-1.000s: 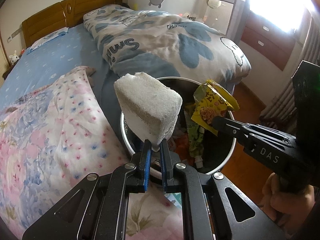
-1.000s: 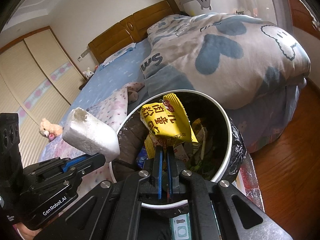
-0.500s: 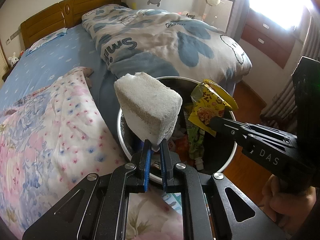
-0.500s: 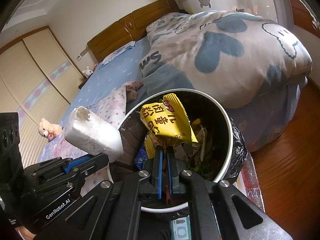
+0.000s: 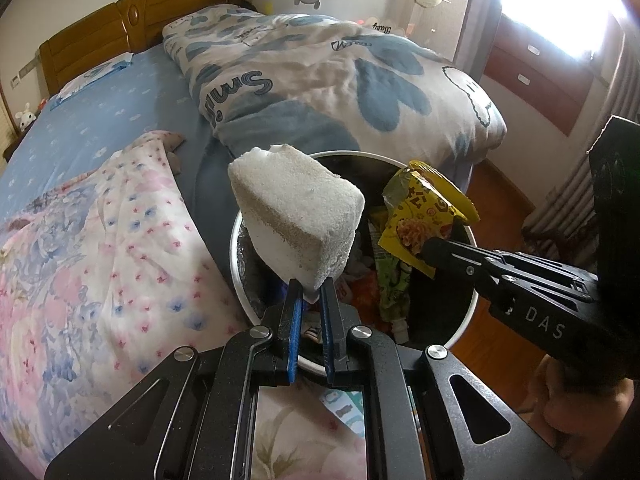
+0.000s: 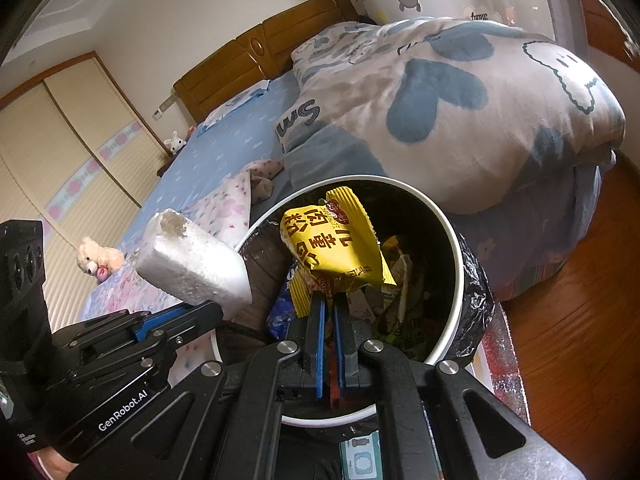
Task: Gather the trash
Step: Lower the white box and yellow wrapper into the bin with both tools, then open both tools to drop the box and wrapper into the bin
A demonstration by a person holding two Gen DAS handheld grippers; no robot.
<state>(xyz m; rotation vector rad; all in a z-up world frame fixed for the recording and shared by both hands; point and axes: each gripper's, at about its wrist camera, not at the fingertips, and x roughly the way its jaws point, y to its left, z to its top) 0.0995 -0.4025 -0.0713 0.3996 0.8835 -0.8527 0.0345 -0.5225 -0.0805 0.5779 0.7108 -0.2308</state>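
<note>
My left gripper [image 5: 311,286] is shut on a corner of a white foam block [image 5: 296,216] and holds it over the left side of the trash bin's rim [image 5: 236,248]. My right gripper [image 6: 329,300] is shut on a yellow snack wrapper [image 6: 332,248] and holds it above the open bin's rim [image 6: 456,240]. The bin is round and white-rimmed with a black liner, and holds several wrappers. In the right wrist view the foam block [image 6: 192,264] and left gripper [image 6: 200,312] sit at the left. In the left wrist view the wrapper [image 5: 424,216] and right gripper [image 5: 430,256] sit at the right.
The bin stands beside a bed with a blue sheet [image 5: 112,120], a grey and blue duvet [image 5: 328,80] and a pink floral blanket [image 5: 88,248]. A wooden floor [image 6: 572,344] lies to the right. A drawer unit [image 5: 544,72] and a wardrobe [image 6: 60,152] stand by the walls.
Both grippers have shifted slightly over the bin with their loads still held. The foam block sits a little closer to the rim in the right wrist view.
</note>
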